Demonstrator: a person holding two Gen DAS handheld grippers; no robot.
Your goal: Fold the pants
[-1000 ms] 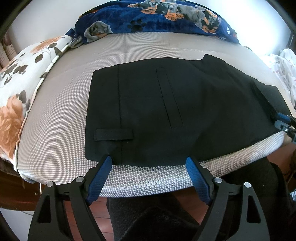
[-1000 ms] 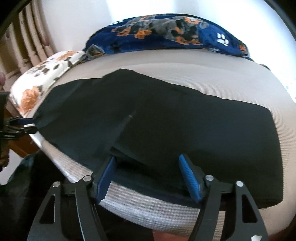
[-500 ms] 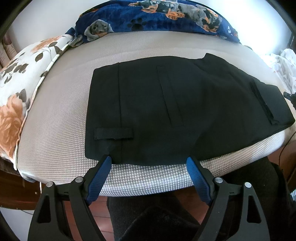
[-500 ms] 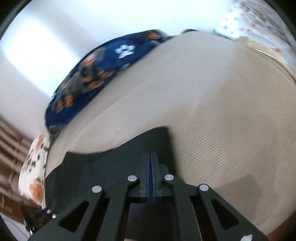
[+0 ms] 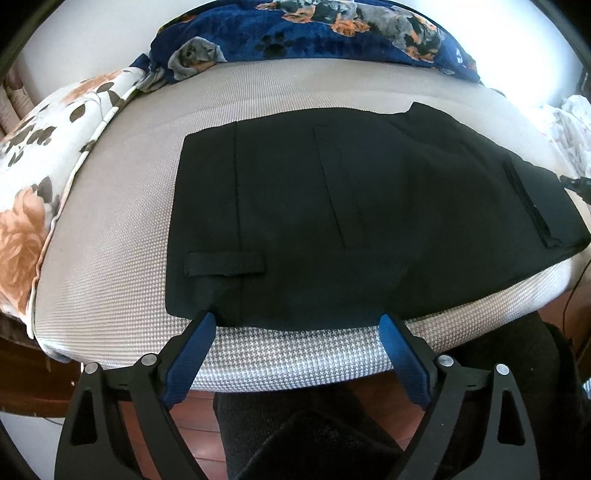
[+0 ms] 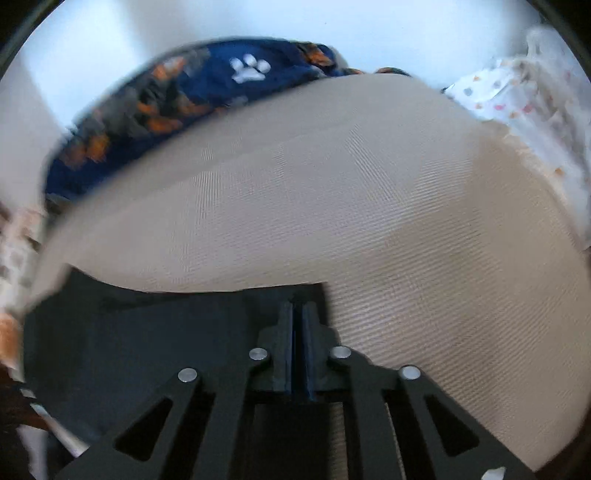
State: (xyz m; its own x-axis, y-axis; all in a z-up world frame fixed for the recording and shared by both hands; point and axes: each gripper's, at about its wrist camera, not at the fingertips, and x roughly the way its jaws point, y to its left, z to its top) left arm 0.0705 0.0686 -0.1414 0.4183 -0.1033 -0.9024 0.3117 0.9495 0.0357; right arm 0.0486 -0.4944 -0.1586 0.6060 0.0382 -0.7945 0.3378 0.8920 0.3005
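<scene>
A grey houndstooth mattress [image 5: 122,229] meets a bright white wall [image 5: 92,33], above reddish wooden floor [image 5: 201,413].

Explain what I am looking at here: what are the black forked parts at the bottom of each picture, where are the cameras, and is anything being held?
Each picture comes from a camera on a handheld two-finger gripper, looking along its fingers. The left gripper stands open at the near edge of the black pants, which lie folded on a beige cushion. The right gripper is shut at the pants' corner; whether it pinches cloth I cannot tell. A blue dog-print blanket and a flowered pillow lie beyond.
</scene>
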